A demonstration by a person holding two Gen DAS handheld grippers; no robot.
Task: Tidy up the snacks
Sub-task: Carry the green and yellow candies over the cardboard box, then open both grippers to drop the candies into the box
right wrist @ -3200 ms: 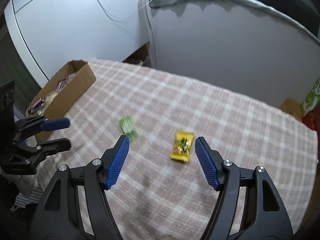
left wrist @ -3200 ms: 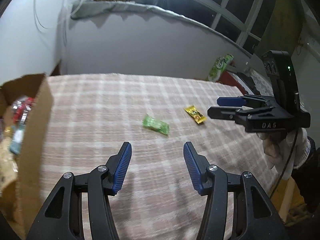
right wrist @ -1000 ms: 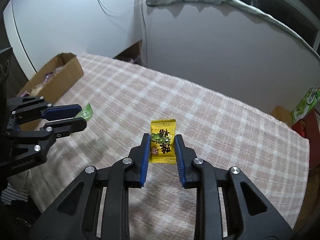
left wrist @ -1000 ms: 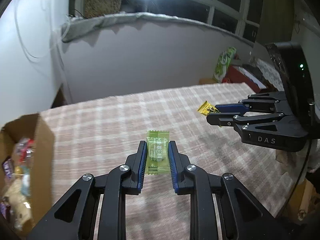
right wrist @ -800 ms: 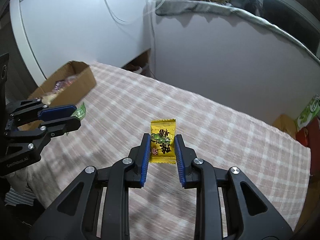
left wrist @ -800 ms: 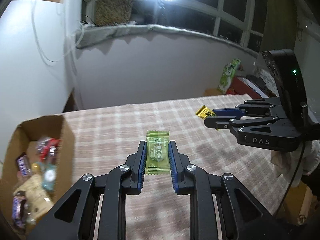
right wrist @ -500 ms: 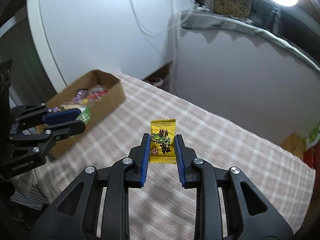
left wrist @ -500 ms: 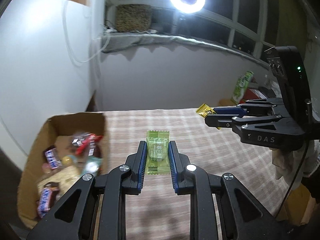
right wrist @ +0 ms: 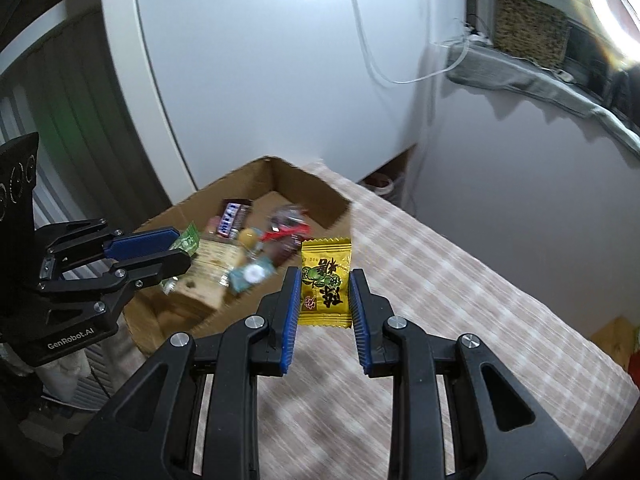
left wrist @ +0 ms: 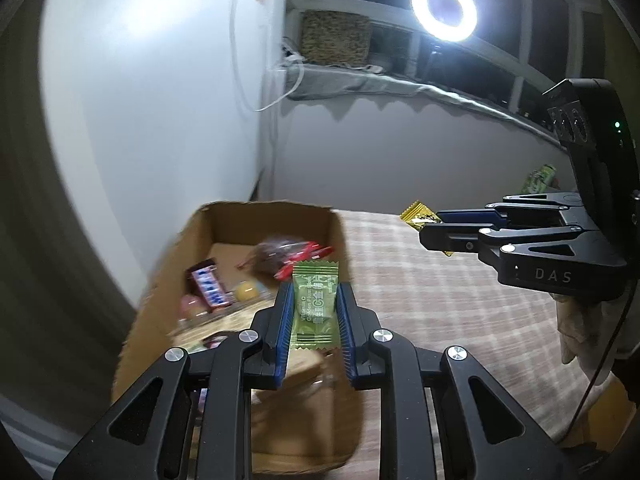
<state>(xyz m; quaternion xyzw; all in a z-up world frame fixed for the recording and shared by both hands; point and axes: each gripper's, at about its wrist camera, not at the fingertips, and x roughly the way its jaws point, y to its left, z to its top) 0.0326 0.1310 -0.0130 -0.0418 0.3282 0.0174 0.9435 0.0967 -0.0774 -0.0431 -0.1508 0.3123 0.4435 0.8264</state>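
Two grippers each hold one candy. The left gripper [left wrist: 314,314] pinches one green candy [left wrist: 313,306] between its blue pads, right above the near end of the one cardboard box [left wrist: 172,264]. The right gripper [right wrist: 325,294] pinches one yellow candy [right wrist: 325,282] just beside the box, over the checked cloth [right wrist: 440,320]. Inside the box lie several snacks (too blurry to count), with one blue-wrapped bar [left wrist: 210,290] among them. Far off, one ring light [left wrist: 444,8] glows.

Black claw [left wrist: 314,328], blue pads [left wrist: 282,332], silver screws [left wrist: 249,335]
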